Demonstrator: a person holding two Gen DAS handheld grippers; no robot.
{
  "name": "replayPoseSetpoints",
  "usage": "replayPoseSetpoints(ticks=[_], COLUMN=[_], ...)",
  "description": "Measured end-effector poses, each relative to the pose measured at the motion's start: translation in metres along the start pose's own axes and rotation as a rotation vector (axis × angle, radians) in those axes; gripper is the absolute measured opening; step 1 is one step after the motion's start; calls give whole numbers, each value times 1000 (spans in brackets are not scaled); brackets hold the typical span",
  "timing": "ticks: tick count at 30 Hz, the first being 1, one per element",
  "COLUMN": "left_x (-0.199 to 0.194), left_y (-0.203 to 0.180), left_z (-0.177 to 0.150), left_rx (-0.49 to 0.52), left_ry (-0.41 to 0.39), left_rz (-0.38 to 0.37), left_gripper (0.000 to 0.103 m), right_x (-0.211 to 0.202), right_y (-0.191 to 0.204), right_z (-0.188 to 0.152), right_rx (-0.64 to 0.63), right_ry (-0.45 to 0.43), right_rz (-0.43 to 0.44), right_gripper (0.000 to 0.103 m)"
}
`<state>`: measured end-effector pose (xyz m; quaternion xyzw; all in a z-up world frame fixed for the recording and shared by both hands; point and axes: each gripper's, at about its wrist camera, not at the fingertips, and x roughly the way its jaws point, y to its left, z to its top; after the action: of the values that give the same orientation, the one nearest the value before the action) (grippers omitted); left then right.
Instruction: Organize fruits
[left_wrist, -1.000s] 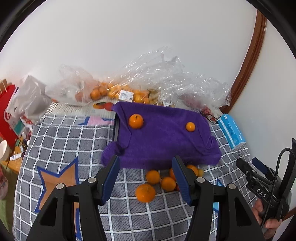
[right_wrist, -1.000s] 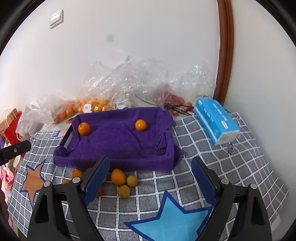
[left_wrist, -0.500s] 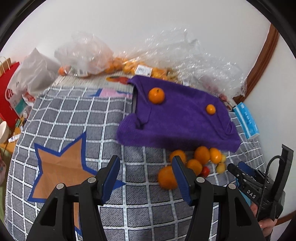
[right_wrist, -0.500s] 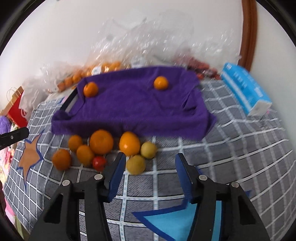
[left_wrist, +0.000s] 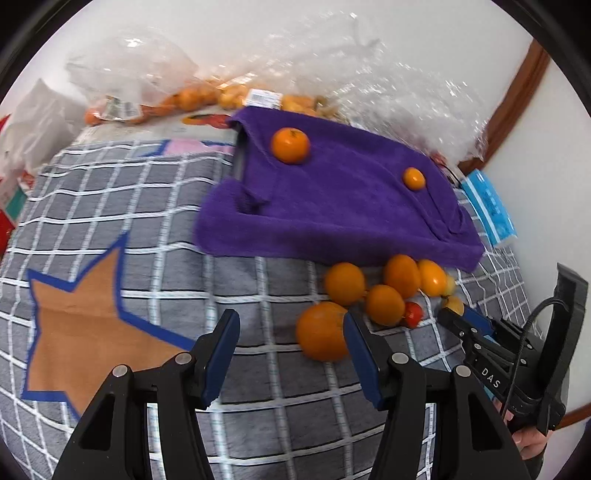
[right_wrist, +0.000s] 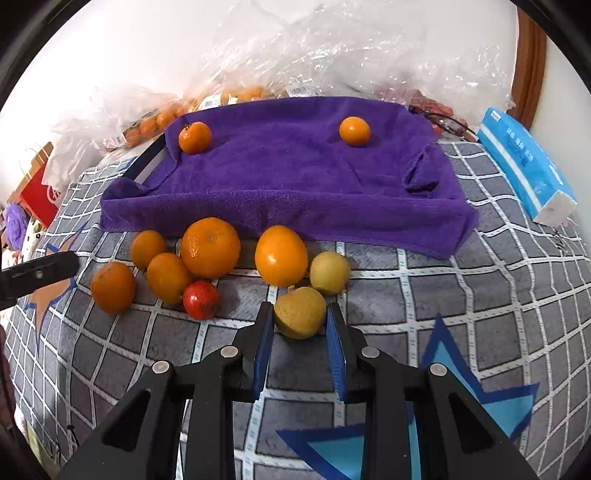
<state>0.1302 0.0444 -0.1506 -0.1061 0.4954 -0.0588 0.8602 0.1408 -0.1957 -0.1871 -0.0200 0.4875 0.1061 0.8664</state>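
A purple towel (right_wrist: 295, 173) lies on the checked cloth with two oranges on it, one at the left (right_wrist: 194, 137) and one at the right (right_wrist: 354, 130). In front of it lie several oranges (right_wrist: 209, 246), a small red fruit (right_wrist: 200, 299) and two yellow-green fruits. My right gripper (right_wrist: 300, 317) has its blue pads on either side of the nearer yellow-green fruit (right_wrist: 300, 312), touching or nearly touching it on the cloth. My left gripper (left_wrist: 291, 332) is open and empty, just left of the nearest orange (left_wrist: 320, 330). The towel (left_wrist: 332, 199) also shows in the left wrist view.
Clear plastic bags (right_wrist: 314, 48) with more oranges lie behind the towel against the wall. A blue tissue pack (right_wrist: 524, 166) lies at the right. A red bag (right_wrist: 37, 192) and clutter sit past the left edge. The checked cloth (left_wrist: 110, 206) extends left with an orange star.
Both grippers have moved down and forward toward the fruit in front of the towel. My right gripper has narrowed around the yellow-green fruit. My left gripper stays open.
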Motion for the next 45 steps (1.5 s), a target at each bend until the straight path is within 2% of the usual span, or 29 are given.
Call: replayPoseSetpoints(ticks=[5,11,13,14,15,20,36,45], left_x=[16,35,34,35,35,30,-48,-77], left_y=[-15,-23,-25,-26,-27,-25,-22,-26], left_z=[-4,-8,-8,-8,-8,-7,3,16], left_rx=[39,51,63,73,81,79,42,38], left_ry=[42,85,80,85,87,100,-41,-112], left_rz=[-16,10,24,34,44,33,-4,-17], left_gripper=[56,56,54,50,40,40,40,40], right_x=[-9,-21,-26,-28,-31,-48,-100,-120], right_y=[-12,-25,-27,-27,-27,-25,-7,-2], right_z=[-4,-9,-11,-11,-11,-8,14,27], right_rx=[15,59,67,68,68,72,54,56], right_ry=[-7,-19,-22,-24,-27,-56,-158,-198], right_rz=[-43,-71,-82,-87,-90,-101,-117,-122], right_gripper=[28,28,28,28,28,28,28,28])
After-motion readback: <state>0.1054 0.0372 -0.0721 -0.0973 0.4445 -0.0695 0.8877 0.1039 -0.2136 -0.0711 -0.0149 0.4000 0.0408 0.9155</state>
